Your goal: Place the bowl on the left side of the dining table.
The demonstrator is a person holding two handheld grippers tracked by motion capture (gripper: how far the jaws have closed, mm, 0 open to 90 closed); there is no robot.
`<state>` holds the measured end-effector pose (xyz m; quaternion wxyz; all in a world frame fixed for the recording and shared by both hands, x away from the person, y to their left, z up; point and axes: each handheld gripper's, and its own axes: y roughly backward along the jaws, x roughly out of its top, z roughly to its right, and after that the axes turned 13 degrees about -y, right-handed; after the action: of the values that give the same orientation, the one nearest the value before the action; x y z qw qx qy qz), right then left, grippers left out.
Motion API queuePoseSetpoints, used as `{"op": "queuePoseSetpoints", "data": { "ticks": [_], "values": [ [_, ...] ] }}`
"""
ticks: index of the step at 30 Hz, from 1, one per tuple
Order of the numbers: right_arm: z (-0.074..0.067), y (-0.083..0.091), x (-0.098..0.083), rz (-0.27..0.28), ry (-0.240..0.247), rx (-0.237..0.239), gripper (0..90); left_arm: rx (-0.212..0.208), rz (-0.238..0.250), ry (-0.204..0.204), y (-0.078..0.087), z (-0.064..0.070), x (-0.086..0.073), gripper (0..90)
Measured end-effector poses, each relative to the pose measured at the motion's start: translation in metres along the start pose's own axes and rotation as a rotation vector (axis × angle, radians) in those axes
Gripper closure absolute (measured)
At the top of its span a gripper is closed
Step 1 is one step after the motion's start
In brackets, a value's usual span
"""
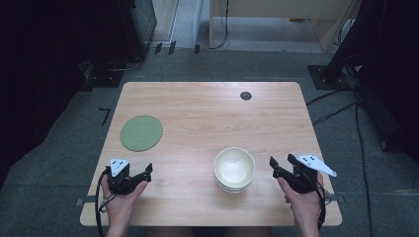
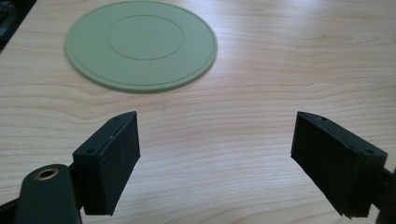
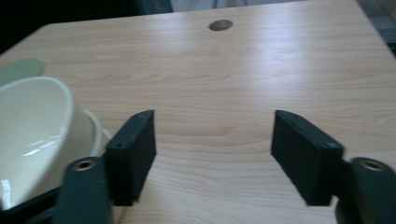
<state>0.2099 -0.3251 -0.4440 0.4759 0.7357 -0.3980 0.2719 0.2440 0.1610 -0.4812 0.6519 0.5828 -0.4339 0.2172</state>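
Observation:
A flat round green plate [image 1: 141, 133] lies on the left part of the wooden table [image 1: 207, 113]. A short stack of cream bowls [image 1: 234, 169] stands near the front, right of centre. My left gripper [image 1: 143, 173] is held low in front of the green plate [image 2: 140, 44], open [image 2: 217, 140], with bare wood between its jaws. My right gripper [image 1: 281, 160] hovers just right of the bowls, open [image 3: 212, 135] and holding nothing. The top bowl [image 3: 32, 126] sits close beside its left jaw, and a sliver of the green plate [image 3: 18, 70] shows beyond.
A dark round cable hole [image 1: 245, 95] sits in the table near its far edge [image 3: 220, 24]. Black cables [image 1: 358, 123] run over the grey floor to the right. Dark equipment stands [image 1: 331, 74] flank the table's far corners.

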Motion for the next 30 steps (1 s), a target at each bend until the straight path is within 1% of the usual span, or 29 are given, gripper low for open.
{"op": "queuePoseSetpoints", "data": {
  "ticks": [1,3,4,6,7,8,9,11,12,13,14,16,17,19,20,21,22,23,24,26,28,30],
  "values": [
    [-0.002,0.0,0.0,0.001,0.002,0.012,35.7,-0.005,0.001,-0.002,0.0,0.002,0.001,15.6],
    [-0.009,0.0,0.0,0.008,0.021,0.01,36.1,-0.007,0.001,-0.003,0.0,0.004,0.003,15.7],
    [-0.012,0.001,0.0,0.005,0.021,0.02,36.4,-0.008,0.005,-0.004,0.001,0.006,0.004,15.6],
    [-0.017,0.001,0.0,0.02,0.006,0.046,40.9,-0.019,0.013,-0.01,0.002,0.011,0.009,15.7],
    [-0.017,0.001,0.0,0.02,0.006,0.046,40.9,-0.019,0.013,-0.01,0.002,0.011,0.009,15.7],
    [-0.021,0.0,0.001,-0.024,-0.037,0.081,42.3,-0.027,0.017,-0.012,0.004,0.014,0.012,15.7],
    [-0.022,-0.001,0.002,-0.043,-0.041,0.084,42.5,-0.031,0.02,-0.013,0.004,0.015,0.013,15.7],
    [-0.024,-0.002,0.002,-0.046,-0.038,0.088,44.3,-0.037,0.023,-0.018,0.005,0.017,0.015,15.6],
    [-0.029,-0.002,0.003,-0.029,-0.032,0.08,46.9,-0.044,0.027,-0.025,0.006,0.021,0.017,15.7],
    [-0.03,-0.002,0.003,-0.024,-0.035,0.081,47.8,-0.049,0.028,-0.031,0.006,0.022,0.018,15.7],
    [-0.03,-0.002,0.003,-0.024,-0.035,0.081,47.8,-0.049,0.028,-0.031,0.006,0.022,0.018,15.7],
    [-0.035,-0.004,0.005,-0.023,-0.04,0.088,48.2,-0.063,0.036,-0.034,0.006,0.029,0.023,15.7],
    [-0.035,-0.004,0.005,-0.023,-0.04,0.088,48.2,-0.063,0.036,-0.034,0.006,0.029,0.023,15.7],
    [-0.04,-0.005,0.006,-0.024,-0.027,0.085,49.0,-0.071,0.042,-0.043,0.006,0.034,0.026,15.7],
    [-0.043,-0.006,0.006,-0.023,-0.018,0.085,49.0,-0.081,0.045,-0.054,0.006,0.039,0.03,15.7],
    [-0.043,-0.006,0.006,-0.023,-0.018,0.085,49.0,-0.081,0.045,-0.054,0.006,0.039,0.03,15.7],
    [-0.047,-0.007,0.005,-0.038,-0.007,0.111,49.0,-0.092,0.051,-0.064,0.005,0.045,0.034,15.7],
    [-0.047,-0.007,0.005,-0.038,-0.007,0.111,49.0,-0.092,0.051,-0.064,0.005,0.045,0.034,15.7],
    [-0.052,-0.008,0.004,-0.055,0.006,0.129,49.3,-0.102,0.057,-0.068,0.005,0.051,0.037,15.7],
    [-0.056,-0.011,0.001,-0.073,0.024,0.133,52.4,-0.111,0.061,-0.076,0.004,0.057,0.039,15.7],
    [-0.06,-0.014,-0.001,-0.096,0.043,0.117,56.7,-0.121,0.062,-0.085,0.003,0.062,0.042,15.7],
    [-0.062,-0.017,-0.003,-0.107,0.05,0.112,61.6,-0.128,0.066,-0.092,0.002,0.067,0.043,15.7]
  ]
}}
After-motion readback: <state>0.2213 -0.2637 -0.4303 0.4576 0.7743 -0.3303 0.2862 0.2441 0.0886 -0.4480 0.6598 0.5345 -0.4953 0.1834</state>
